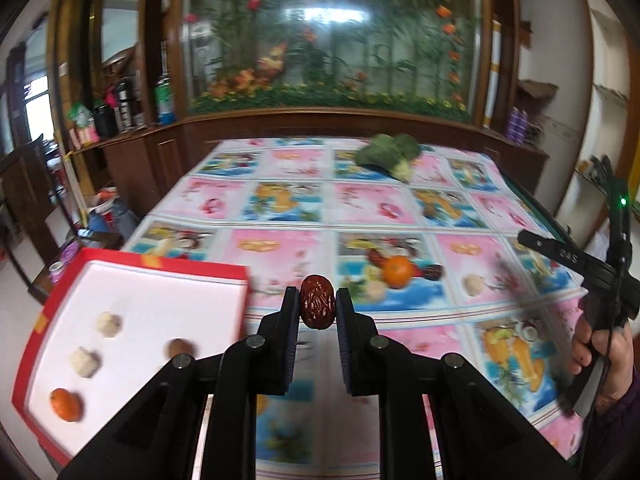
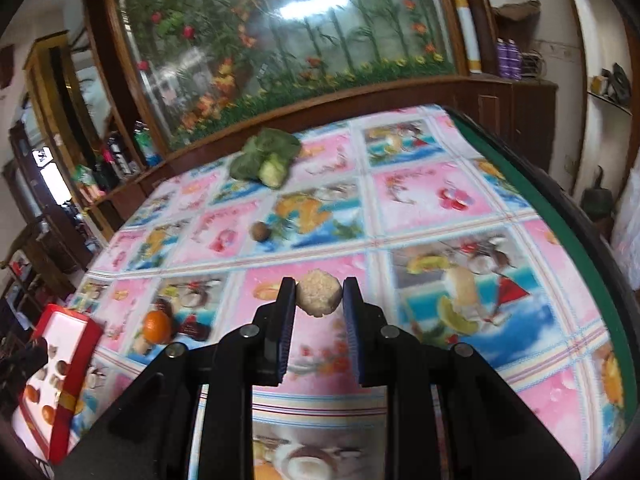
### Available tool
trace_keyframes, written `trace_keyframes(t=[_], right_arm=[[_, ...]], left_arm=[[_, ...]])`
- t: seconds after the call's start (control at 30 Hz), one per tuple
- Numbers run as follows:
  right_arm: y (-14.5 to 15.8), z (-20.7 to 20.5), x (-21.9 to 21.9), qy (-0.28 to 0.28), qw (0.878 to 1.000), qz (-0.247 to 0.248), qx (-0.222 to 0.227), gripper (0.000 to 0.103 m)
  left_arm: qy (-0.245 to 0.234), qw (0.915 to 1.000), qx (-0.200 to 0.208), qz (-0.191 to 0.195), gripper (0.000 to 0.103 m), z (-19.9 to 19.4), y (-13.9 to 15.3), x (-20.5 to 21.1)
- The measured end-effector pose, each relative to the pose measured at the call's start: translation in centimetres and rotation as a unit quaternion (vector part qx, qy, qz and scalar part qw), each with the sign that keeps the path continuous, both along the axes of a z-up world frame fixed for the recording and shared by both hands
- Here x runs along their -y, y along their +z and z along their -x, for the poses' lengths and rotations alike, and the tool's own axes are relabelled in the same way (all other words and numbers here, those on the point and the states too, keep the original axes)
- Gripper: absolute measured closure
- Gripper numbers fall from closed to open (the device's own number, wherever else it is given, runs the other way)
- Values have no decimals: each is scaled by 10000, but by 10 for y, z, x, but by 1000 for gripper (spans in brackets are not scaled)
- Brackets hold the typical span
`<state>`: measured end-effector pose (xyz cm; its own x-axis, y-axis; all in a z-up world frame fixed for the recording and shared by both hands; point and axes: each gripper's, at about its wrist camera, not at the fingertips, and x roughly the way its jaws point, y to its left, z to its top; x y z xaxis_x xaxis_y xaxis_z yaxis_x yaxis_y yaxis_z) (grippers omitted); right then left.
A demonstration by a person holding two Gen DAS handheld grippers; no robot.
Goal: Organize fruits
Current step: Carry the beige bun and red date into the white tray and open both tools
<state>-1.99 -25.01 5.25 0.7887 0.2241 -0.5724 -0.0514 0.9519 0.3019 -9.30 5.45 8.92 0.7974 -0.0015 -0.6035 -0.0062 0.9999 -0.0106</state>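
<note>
Fruit is pinched in both tools: a dark red, wrinkled jujube [image 1: 317, 306] sits upright between the tips of the left gripper [image 1: 318, 307], at the centre of the left wrist view, and a pale beige, rough-skinned round fruit [image 2: 319, 293] is clamped between the tips of the right gripper [image 2: 319, 294], at the centre of the right wrist view. Both sets of jaws stand narrow, pressed on their loads. Each tool points forward and downward over the flowered tablecloth [image 1: 400, 200]. At the right edge of the left wrist view a hand [image 1: 600, 360] wraps the black handle of the other tool. Lower left in that view lies a red tray [image 1: 236, 276] with a white floor, holding two pale fruits [image 1: 108, 323], a brown round one [image 1: 179, 349] and an orange [image 1: 66, 404]; the jujube hangs just right of the tray's near corner, above the cloth. Right of centre, an orange mandarin [image 1: 398, 271] rests on the cloth beside another dark jujube [image 1: 436, 271] and a pale fruit [image 1: 474, 284]. Green leafy vegetable [image 1: 390, 152] lies at the far edge, upper centre.
</note>
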Motion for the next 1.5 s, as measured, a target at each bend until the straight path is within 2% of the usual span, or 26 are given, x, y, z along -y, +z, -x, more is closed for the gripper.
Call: trace_keyframes(t=[0.2,0.33,0.53,0.7,0.83,1.07,1.27,1.5], right_arm=[[3,4,-49,570,9977,-349,-55,77],[7,14,-116,1272,9909,-442,12,77],[8,29,-227,2554,9651,-582,-82,77],[6,42,-287,3164,9472,-490,-154,77],[4,43,-313,3341,9417,-363,-167,77],[-2,26,-340,3368,9406,-275,-316,77],[-14,15,-364,3495,9341,-201,-704,77],[-25,14,-372,3601,9286,-86,-892,76]], left_arm=[[512,9984,147,-193,87,9,2,-45],[832,9962,173,-206,87,14,2,-76],[1275,9917,45,-176,87,20,-9,-123],[1401,9898,-212,-115,87,26,-27,-149],[1441,9890,-335,-79,87,26,-36,-156],[1492,9879,-399,-145,87,21,-41,-158],[1495,9870,-533,-232,87,18,-45,-158],[1494,9864,-621,-298,87,14,-48,-157]])
